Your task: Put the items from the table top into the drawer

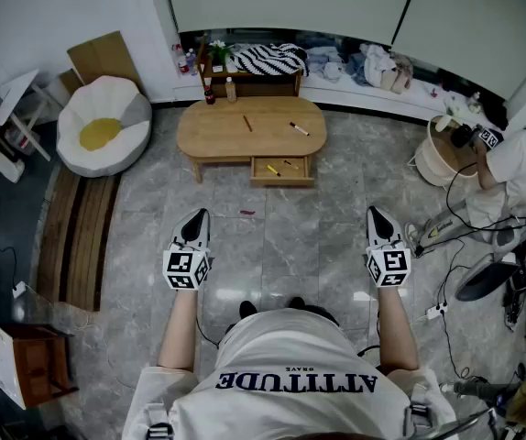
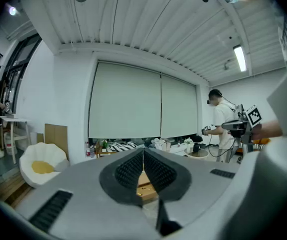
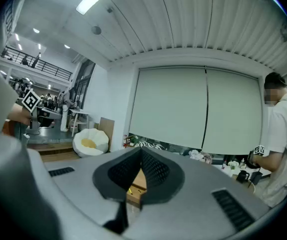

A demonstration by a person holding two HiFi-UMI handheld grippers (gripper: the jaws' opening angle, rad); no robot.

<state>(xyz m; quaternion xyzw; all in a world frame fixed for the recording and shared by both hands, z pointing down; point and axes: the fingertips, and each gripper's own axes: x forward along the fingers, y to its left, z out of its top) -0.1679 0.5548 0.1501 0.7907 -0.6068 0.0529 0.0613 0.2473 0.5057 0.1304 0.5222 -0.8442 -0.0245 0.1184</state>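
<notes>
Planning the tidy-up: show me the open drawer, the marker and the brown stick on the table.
open drawer (image 1: 281, 181), head view, its front panel.
marker (image 1: 299, 129), head view, middle of its barrel.
brown stick (image 1: 247, 123), head view, middle of its length.

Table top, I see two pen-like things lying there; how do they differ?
The brown stick is thin and one dark colour; the marker is thicker, with a pale barrel and dark ends. The brown stick lies near the table's middle; the marker lies toward its right end. Both lie flat on the wooden table, apart, outside the open drawer.
</notes>
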